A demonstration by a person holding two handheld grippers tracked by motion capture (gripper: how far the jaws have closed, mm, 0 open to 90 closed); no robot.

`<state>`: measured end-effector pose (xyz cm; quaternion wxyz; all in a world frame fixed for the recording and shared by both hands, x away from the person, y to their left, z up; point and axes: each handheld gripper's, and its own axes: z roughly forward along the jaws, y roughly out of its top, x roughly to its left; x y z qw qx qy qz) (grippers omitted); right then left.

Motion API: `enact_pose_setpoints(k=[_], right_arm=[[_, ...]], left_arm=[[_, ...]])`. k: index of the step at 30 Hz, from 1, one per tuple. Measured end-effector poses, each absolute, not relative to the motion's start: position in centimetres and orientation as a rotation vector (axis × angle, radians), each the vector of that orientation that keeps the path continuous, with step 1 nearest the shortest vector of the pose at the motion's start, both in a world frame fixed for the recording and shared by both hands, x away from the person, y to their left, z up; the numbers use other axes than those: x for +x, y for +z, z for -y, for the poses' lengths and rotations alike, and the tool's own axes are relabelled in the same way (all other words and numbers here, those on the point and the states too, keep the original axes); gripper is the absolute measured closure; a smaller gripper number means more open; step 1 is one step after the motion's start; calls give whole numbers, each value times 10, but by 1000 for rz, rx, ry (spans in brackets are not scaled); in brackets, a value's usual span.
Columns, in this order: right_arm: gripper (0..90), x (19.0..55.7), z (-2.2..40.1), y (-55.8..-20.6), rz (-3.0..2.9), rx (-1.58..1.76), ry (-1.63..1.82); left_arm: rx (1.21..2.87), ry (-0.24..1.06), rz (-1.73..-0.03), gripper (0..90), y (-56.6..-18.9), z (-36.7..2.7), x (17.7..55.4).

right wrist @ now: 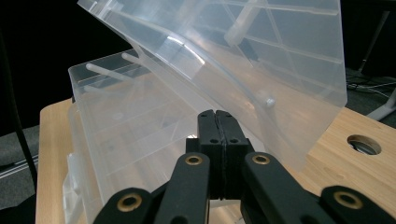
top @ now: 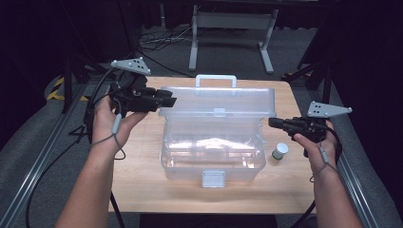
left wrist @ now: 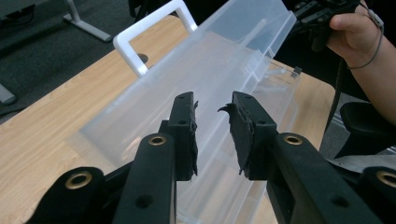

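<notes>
A clear plastic toolbox (top: 167,164) stands on the wooden table (top: 142,166), its lid (top: 218,100) raised about halfway with the white handle (top: 216,77) on top. My left gripper (top: 172,100) is at the lid's left end; in the left gripper view its jaws (left wrist: 212,109) stand apart, with the lid (left wrist: 210,60) just beyond them and nothing pressed between the pads. My right gripper (top: 271,122) hovers by the box's right side, shut and empty. In the right gripper view (right wrist: 216,114) it points at the gap under the tilted lid (right wrist: 261,51).
A small jar with a white cap (top: 280,151) stands on the table right of the box, below my right gripper. A white latch (top: 213,178) hangs on the box's front wall. A cable hole (right wrist: 363,143) is in the tabletop. A metal stand (top: 233,21) is beyond the table.
</notes>
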<state>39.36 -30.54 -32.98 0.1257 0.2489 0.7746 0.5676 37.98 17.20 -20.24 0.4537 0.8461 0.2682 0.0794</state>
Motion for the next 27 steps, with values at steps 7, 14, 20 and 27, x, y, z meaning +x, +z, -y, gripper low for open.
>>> enact_pose_setpoints(k=[7, 14, 20, 27], right_arm=[[900, 398, 304, -327, -2225, 753, 1664], [900, 402, 301, -326, -2186, 778, 1667], [900, 403, 298, -325, -2193, 777, 1623], [900, 402, 299, -326, -2188, 776, 1638]], left_arm=[[2054, 211, -660, 708, -217, -178, 371], [2005, 253, -654, 726, -239, -183, 364], [1957, 298, -649, 750, -260, -184, 361], [1921, 304, -656, 754, -283, -183, 362]])
